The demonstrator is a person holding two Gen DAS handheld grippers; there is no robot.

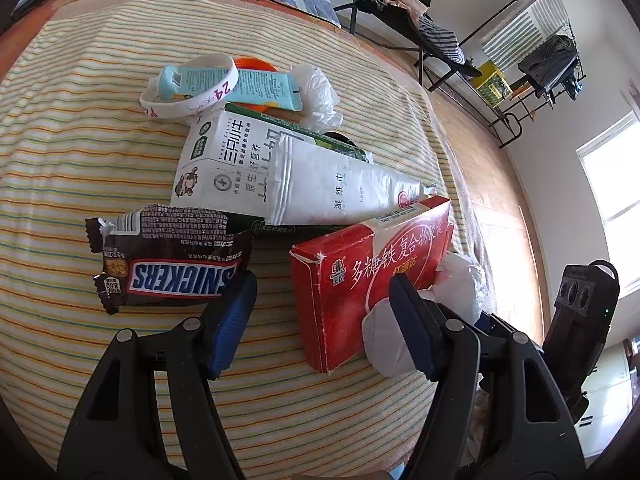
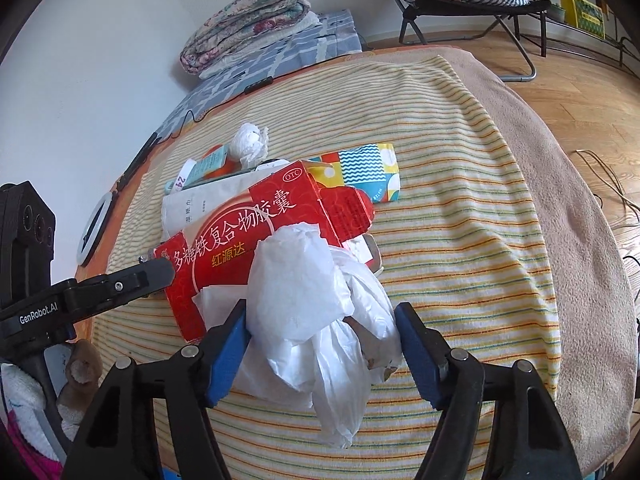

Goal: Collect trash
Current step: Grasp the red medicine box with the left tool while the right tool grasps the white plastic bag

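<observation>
- Your right gripper (image 2: 322,306) straddles the white tissue-and-bag bundle (image 2: 316,304), which lies on the striped blanket (image 2: 460,220) against the near end of the red medicine box (image 2: 256,220)
- Its jaws stand part open with a pad at each flank of the bundle; I cannot tell whether they press on it yet, so close until the tissue visibly dents before you lift
- Keep the right tips low, close to the blanket: the loose plastic tail hangs nearest you, and a high bite probably catches only the top sheet and leaves the rest behind
- Lift straight up and slowly; the bundle touches the red box and may drag it along
- Your left gripper (image 1: 324,280) is wide and holds nothing; one finger sits by the Snickers wrapper (image 1: 168,260), the other over the box's near corner, beside the tissue
- Decide on one target for the left: shift towards the wrapper so both pads flank it, or square up across the box's narrow width
- Do not close the left where it is, since it likely pinches the box edge and the tissue together
- The milk carton (image 1: 224,160), wipes pack (image 1: 340,184) and wristband (image 1: 188,88) lie further up the pile; leave them for later passes
</observation>
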